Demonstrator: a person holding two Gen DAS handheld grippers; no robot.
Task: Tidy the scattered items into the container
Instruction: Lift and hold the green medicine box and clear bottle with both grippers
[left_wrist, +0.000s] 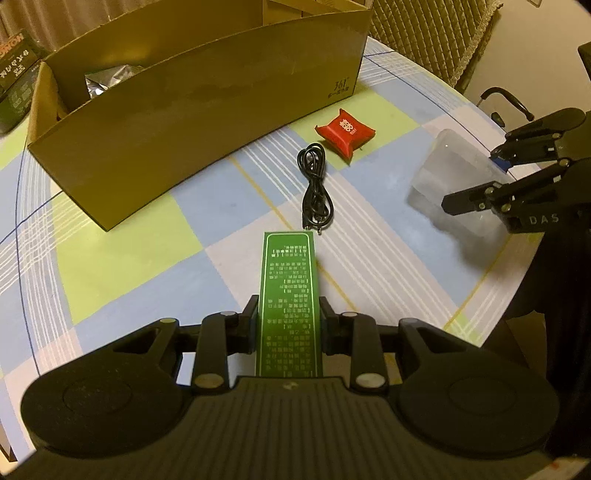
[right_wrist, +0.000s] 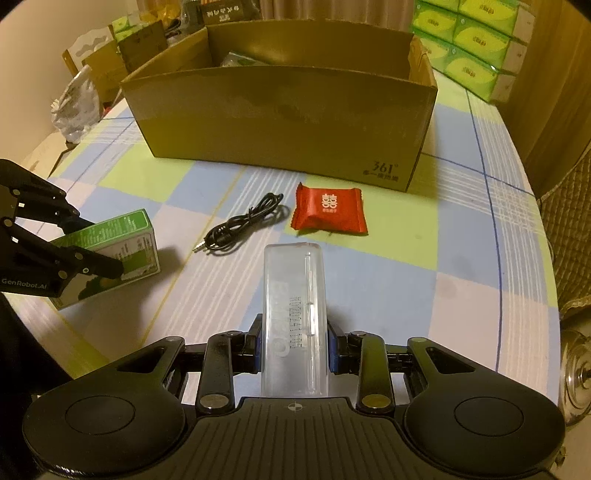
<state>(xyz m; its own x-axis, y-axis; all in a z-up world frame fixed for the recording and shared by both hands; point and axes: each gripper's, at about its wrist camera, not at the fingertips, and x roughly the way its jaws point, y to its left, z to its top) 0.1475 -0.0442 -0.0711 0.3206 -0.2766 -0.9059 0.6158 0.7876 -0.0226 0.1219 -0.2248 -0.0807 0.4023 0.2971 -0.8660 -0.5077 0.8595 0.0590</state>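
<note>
My left claw (left_wrist: 289, 319): clamped on the green carton (left_wrist: 289, 295), light and stiff, held by its narrow sides.
My right claw (right_wrist: 294, 347): gripping the clear plastic case (right_wrist: 294, 314), rigid, probably slippery.
Still on the table: limp black cable (right_wrist: 243, 229) and soft red packet (right_wrist: 330, 210), just near of the cardboard box (right_wrist: 280, 122).

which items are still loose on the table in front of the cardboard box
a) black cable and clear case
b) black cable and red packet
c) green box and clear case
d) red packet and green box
b: the cable and red packet lie on the cloth before the box, while the green box sits in the left gripper and the clear case in the right gripper.
</note>
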